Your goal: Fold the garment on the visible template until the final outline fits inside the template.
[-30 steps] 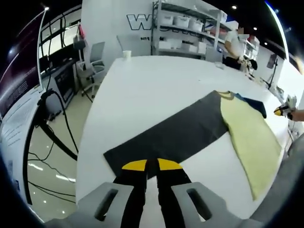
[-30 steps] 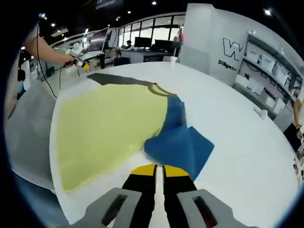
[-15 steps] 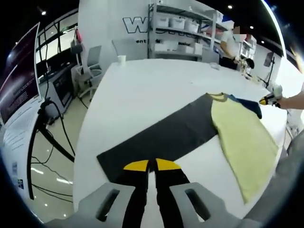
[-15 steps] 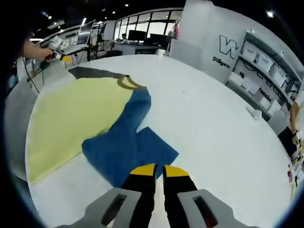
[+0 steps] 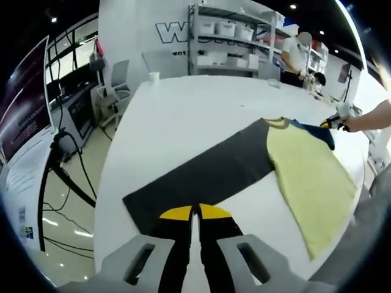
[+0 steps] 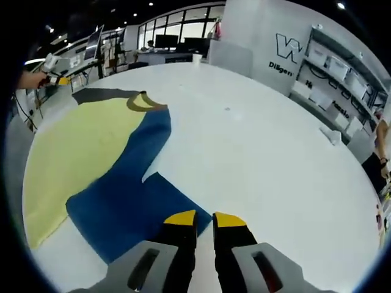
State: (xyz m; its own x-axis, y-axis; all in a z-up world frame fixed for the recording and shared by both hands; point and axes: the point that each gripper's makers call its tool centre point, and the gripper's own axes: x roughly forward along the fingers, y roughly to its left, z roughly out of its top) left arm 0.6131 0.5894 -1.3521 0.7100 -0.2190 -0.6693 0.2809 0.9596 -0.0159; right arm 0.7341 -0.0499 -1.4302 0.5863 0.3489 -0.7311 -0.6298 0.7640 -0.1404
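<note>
On the white surface (image 5: 183, 116), the left hand-held gripper (image 5: 195, 212) is pinching the grey sleeve (image 5: 201, 177); the right hand-held gripper (image 6: 204, 219), slightly parted, is holding nothing above the blue sleeve (image 6: 128, 204), which risks bunching if grabbed carelessly.

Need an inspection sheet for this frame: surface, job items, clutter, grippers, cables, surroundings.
Surface: white table, broad and round-edged; no template outline that I can make out.
Job's things: garment spread flat, yellow body, blue sleeve and dark grey sleeve stretched out to opposite sides.
Clutter: paper cup at the far table edge; a small white object on the table.
Grippers: left gripper shut on the dark grey sleeve's cuff; right gripper slightly open at the blue sleeve's cuff.
Cables: black cables on the floor beside the table.
Surroundings: shelving with bins, office chair, a person standing by the shelving.
</note>
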